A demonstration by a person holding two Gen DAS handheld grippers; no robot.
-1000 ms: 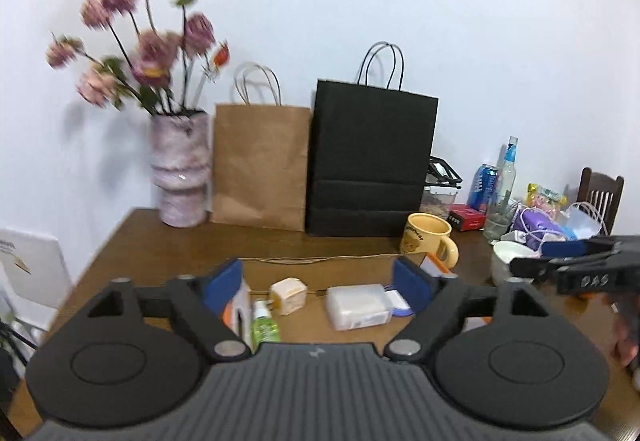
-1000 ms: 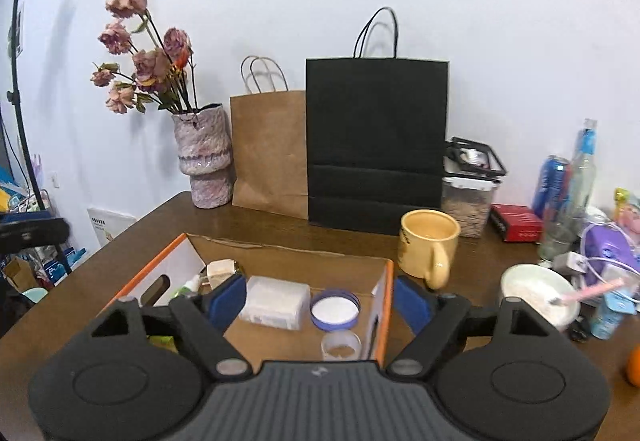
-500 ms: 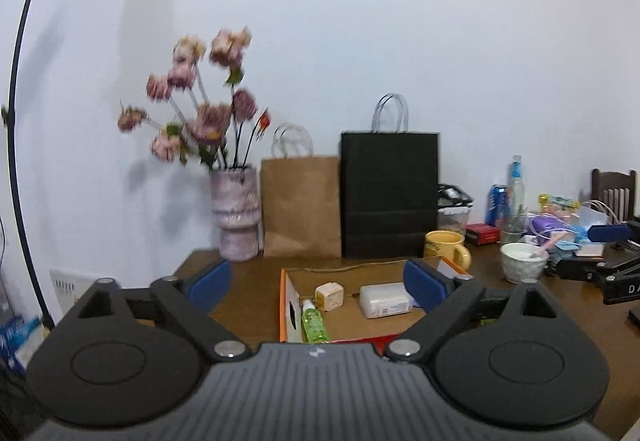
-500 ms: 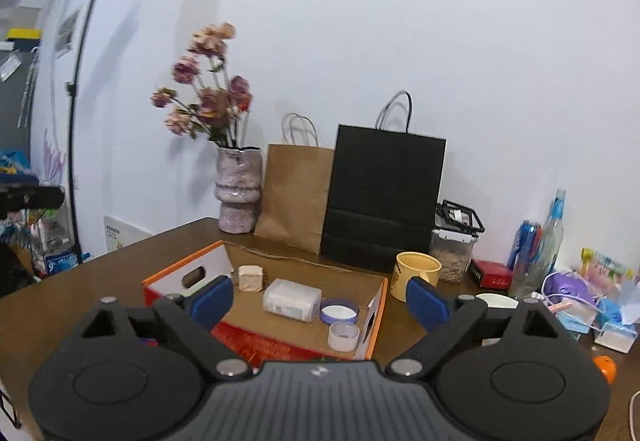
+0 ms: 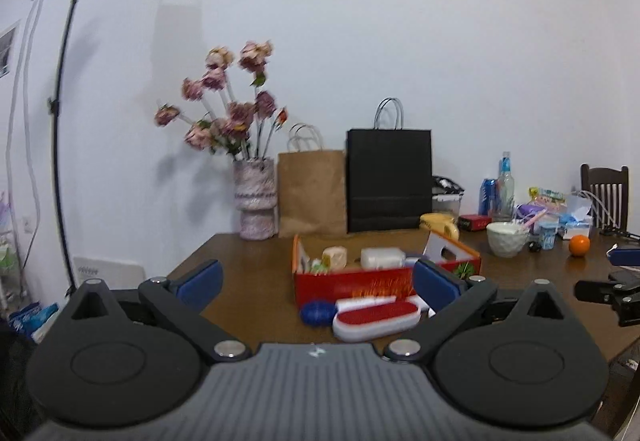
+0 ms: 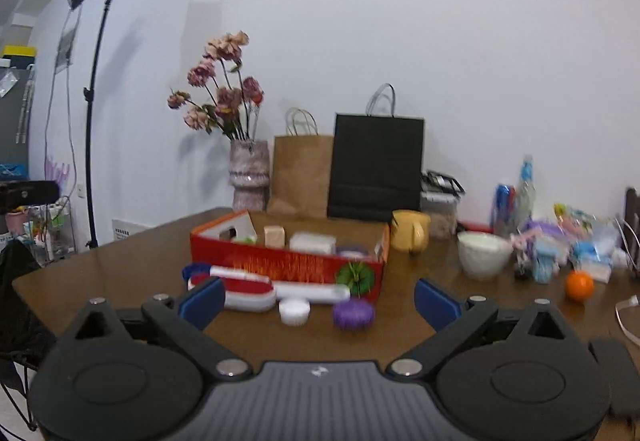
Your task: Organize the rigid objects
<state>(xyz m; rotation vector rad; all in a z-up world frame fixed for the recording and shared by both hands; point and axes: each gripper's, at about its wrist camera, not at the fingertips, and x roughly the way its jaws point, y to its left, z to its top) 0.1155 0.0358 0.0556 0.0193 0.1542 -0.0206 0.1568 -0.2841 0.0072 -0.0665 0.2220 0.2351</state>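
Observation:
A red cardboard box [image 5: 384, 279] [image 6: 288, 261] stands open on the brown table and holds a white container [image 6: 312, 243], a beige block [image 6: 274, 236] and other small items. In front of it lie a red-and-white lint brush [image 5: 376, 317] [image 6: 248, 291], a blue ball [image 5: 316, 312], a white lid [image 6: 294, 311] and a purple ball [image 6: 354, 314]. My left gripper [image 5: 318, 281] is open and empty, back from the table's near edge. My right gripper [image 6: 318, 299] is open and empty, also held back; it shows at the right edge of the left wrist view [image 5: 608, 281].
At the back stand a vase of flowers [image 5: 256, 197], a brown paper bag [image 5: 312, 193] and a black paper bag [image 5: 388, 179]. A yellow mug [image 6: 410, 235], a white bowl [image 6: 482, 253], an orange [image 6: 579, 284], bottles and clutter fill the right side. A light stand [image 6: 94, 121] is on the left.
Both grippers have pulled back and away from the box, so the whole table and the items in front of the box now show. Both stay open and empty.

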